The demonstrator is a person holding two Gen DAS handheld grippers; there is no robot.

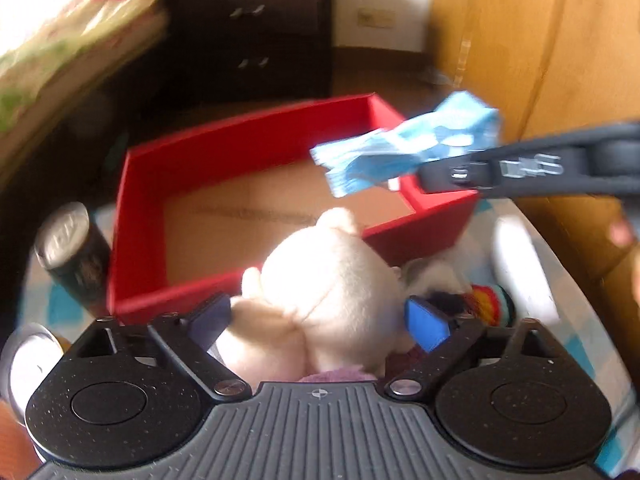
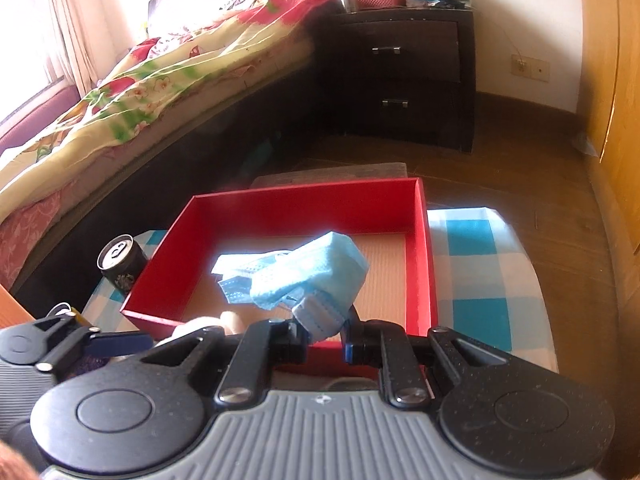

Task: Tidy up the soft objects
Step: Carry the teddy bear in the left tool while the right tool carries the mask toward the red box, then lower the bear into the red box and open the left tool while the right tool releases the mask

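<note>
Right, left tool (image 1: pixel 318 318) has its blue pads spread wide on either side of a cream plush toy (image 1: pixel 332 280), pads not pressing it as far as the blurred view shows; the toy sits on the checked cloth of the bench (image 2: pixel 476 256) just against the near wall of the red box (image 2: pixel 420 240). Right tool (image 2: pixel 326 338) is clamped on a bunch of blue face masks (image 2: pixel 296 276), held up in the air over the box, above its cardboard-coloured floor; in the left wrist view the same masks (image 1: pixel 404 148) stick out from the right tool's tip over the box's right corner. The box floor under the masks looks bare. A dark drink can (image 2: pixel 120 262) stands upright just left of the box. A small multicoloured knit item (image 1: pixel 490 300) lies right of the plush, what it is can't tell. Bed with floral cover (image 2: pixel 152 80) and dark nightstand (image 2: pixel 400 76) behind.
</note>
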